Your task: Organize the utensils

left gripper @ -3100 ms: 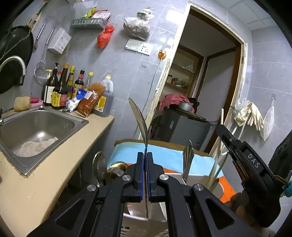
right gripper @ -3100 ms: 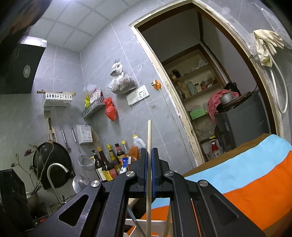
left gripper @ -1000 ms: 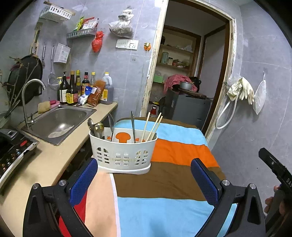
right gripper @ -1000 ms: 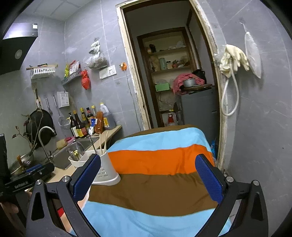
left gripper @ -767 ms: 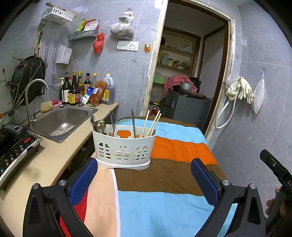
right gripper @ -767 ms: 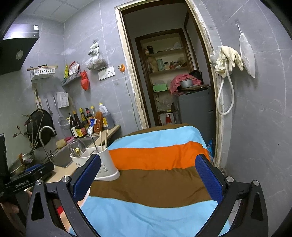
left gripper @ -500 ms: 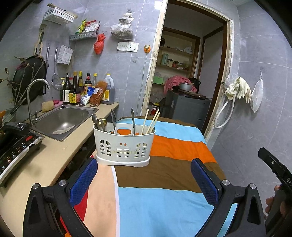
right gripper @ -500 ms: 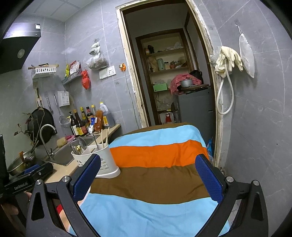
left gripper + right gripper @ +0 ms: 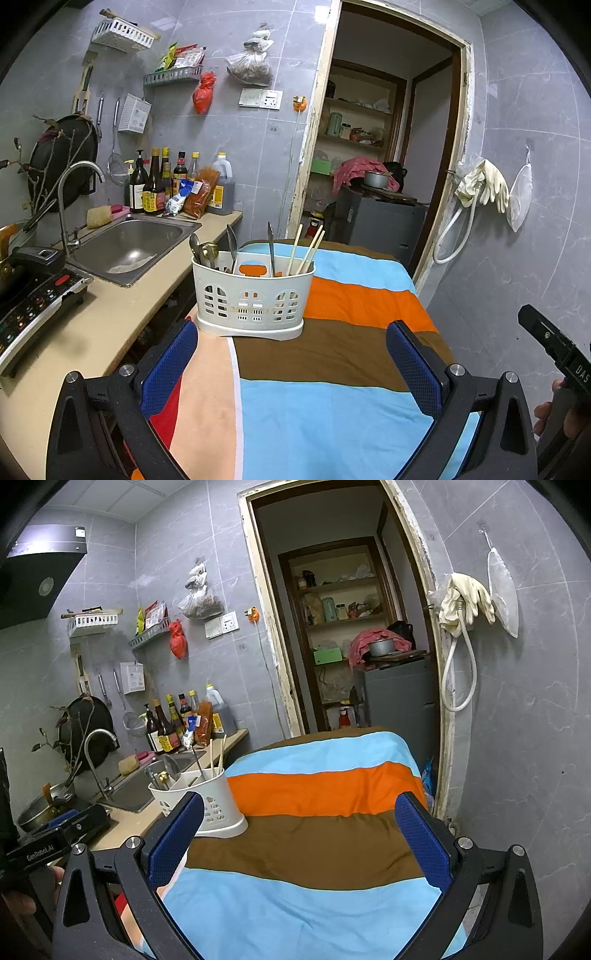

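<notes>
From the left wrist view, the left tongs stand spread wide with nothing between the blue pads. They hover over a striped cloth that covers the bench. Ahead of them a white utensil caddy stands upright on the cloth, near its left edge. Spoons rise from the caddy's left compartment, a dark-handled utensil stands near the middle, and wooden chopsticks lean out of the right compartment. Left of the cloth lie a steel sink and a row of sauce bottles against the tiled wall. At the lower right edge part of the right tongs' black body shows, well apart from the caddy.

From the right wrist view, the right tongs are likewise spread wide and carry nothing. The caddy sits to the left, just beyond the left pad, which overlaps its lower wall in the picture; whether they touch is hard to judge through the fisheye. The chopsticks and spoons stand inside it. The cloth stretches toward an open doorway.
</notes>
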Demonstrator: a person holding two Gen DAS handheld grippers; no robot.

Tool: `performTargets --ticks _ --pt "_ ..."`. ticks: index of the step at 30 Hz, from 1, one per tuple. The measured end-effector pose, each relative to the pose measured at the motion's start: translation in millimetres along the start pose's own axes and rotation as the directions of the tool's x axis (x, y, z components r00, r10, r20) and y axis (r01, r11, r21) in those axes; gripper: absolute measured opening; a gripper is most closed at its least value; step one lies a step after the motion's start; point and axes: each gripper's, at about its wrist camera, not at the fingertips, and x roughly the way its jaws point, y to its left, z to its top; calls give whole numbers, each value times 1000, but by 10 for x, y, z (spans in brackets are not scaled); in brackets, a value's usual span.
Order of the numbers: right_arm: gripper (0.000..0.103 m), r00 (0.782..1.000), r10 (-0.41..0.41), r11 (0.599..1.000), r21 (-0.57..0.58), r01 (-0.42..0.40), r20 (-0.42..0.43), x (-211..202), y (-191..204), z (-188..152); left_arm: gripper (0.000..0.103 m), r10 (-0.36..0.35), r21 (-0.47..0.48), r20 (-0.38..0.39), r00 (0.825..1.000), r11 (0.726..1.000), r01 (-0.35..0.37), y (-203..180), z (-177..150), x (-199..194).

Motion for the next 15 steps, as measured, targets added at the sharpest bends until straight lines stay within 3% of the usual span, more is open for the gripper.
performTargets --ticks 15 --pt "101 1000 5 1000 2 -5 -4 5 51 -9 102 2 1 3 1000 1000 -2 5 14 -13"
